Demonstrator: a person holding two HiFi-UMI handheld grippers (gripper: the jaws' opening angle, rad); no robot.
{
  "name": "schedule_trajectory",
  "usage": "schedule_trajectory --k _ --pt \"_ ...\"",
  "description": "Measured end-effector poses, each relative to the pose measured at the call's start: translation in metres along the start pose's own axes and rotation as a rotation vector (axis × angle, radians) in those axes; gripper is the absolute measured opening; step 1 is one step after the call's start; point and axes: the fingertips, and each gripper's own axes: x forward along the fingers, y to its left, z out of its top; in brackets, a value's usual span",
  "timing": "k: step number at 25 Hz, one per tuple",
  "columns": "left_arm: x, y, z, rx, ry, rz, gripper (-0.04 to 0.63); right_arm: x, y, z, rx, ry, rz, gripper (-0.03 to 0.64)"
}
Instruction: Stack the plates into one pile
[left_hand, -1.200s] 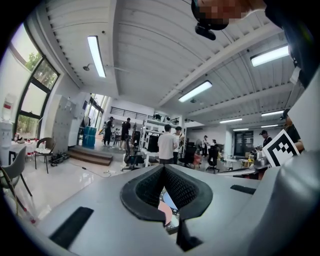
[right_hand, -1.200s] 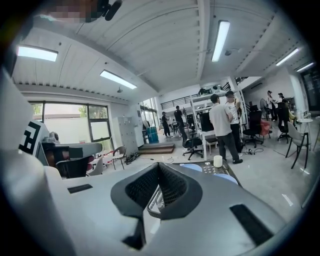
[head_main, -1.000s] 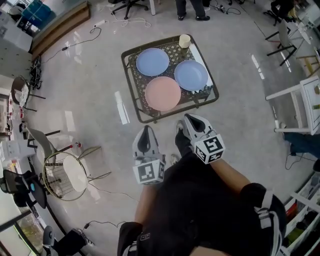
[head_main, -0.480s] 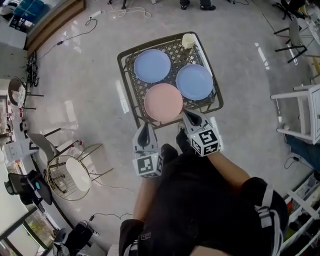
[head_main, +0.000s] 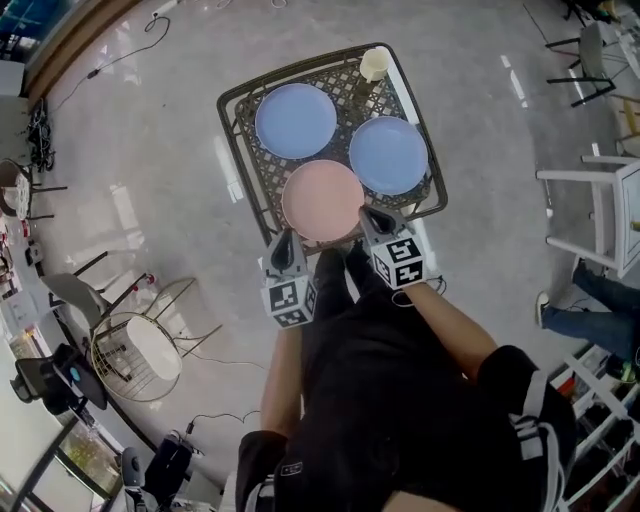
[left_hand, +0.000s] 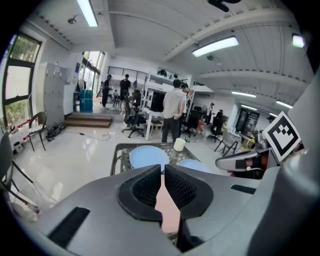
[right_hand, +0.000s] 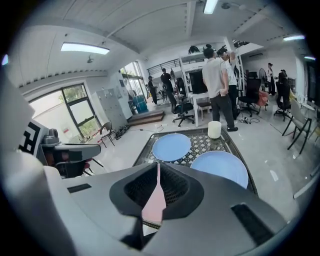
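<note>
- Both grippers hang side by side right at the near edge of the counter (head_main: 343, 82), a dark metal lattice one.
- left gripper (head_main: 284, 238): jaws together, nothing in them, tip just off the counter's near left corner.
- right gripper (head_main: 368, 213): jaws pressed together too, empty, tip by the near right rim of the pink plate (head_main: 322, 200).
- That pink plate lies flat at the near edge, between the 2 tips. Can't tell if either touches it.
- Behind it 2 more lie flat, unstacked: left blue plate (head_main: 296, 120) and right blue plate (head_main: 388, 155), the right one just beside the pink.
- cream cup (head_main: 373, 64) stands upright at the far right corner.
- Past the counter, a few people (left_hand: 174, 107) stand on the glossy floor (head_main: 150, 200).
</note>
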Motion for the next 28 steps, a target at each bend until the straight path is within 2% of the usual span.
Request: schedule_trajectory --k 3,5,12,16,20,28 --pt "0.026 0.018 -0.023 -0.031 0.059 -0.018 0.037 0.025 -0.011 -0.013 0.028 0.05 -0.026 0.006" --pt "0.042 0.03 -0.037 -0.049 0.099 -0.02 0.094 0.042 -0.019 -0.024 0.044 0.083 -0.048 0.011" --pt "0.085 0.061 -0.096 -0.089 0.254 -0.009 0.158 0.086 -0.043 -0.073 0.101 0.23 -0.119 0.06" --pt "0.105 0.079 -0.127 -0.104 0.312 0.02 0.164 0.108 -0.06 -0.092 0.105 0.285 -0.167 0.072" --pt "0.115 0.082 -0.156 -0.124 0.393 0.017 0.173 0.117 -0.071 -0.114 0.149 0.349 -0.189 0.089" --pt "0.13 0.093 -0.188 -0.133 0.503 0.041 0.176 0.13 -0.083 -0.146 0.183 0.434 -0.227 0.098"
